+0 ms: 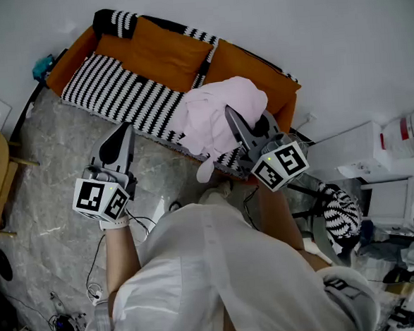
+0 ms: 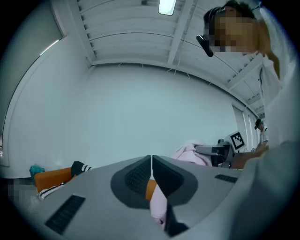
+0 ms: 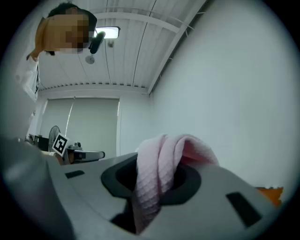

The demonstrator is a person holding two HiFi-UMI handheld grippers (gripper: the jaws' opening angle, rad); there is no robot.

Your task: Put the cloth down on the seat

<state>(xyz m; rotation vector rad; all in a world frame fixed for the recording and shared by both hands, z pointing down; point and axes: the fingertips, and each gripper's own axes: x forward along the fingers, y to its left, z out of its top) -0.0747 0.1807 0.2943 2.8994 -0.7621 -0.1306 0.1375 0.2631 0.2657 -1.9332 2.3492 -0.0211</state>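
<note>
**Head view, looking steeply down.** One sofa [image 1: 72, 54] stands against the white wall. It has two orange back cushions [image 1: 164, 51], and its seat [image 1: 117, 90] is covered in black-and-white stripes. One more striped piece [image 1: 116, 22] lies over the top of the backrest at the left end.

There is one pink cloth [image 1: 214, 115]. It hangs bunched from the right gripper [image 1: 230, 117] over the right end of the seat, hiding that end and part of the right cushion. A loose tip of it drops past the seat's front edge. Whether the cloth touches the seat cannot be told.

**Right gripper view.** The jaws are clenched on a thick fold of the cloth, which fills the space between the pads and spills over them.

**Left gripper view.** The left gripper [image 1: 125, 131] has its jaws pressed together with nothing between them. It hovers over the grey marbled floor [image 1: 47, 208] in front of the sofa, well apart from the cloth. There are two grippers in all, each with one marker cube.

**Surroundings:**
- One small teal object [image 1: 43, 66] sits beside the sofa's left arm.
- One wooden chair [image 1: 0, 183] shows at the left edge.
- Loose cables [image 1: 94, 275] lie on the floor near the person's white shirt [image 1: 222, 280].
- At the right, one white counter [image 1: 354, 151] carries a container with a red label [image 1: 402, 130].
- One striped bundle [image 1: 340, 212] lies below the counter
</note>
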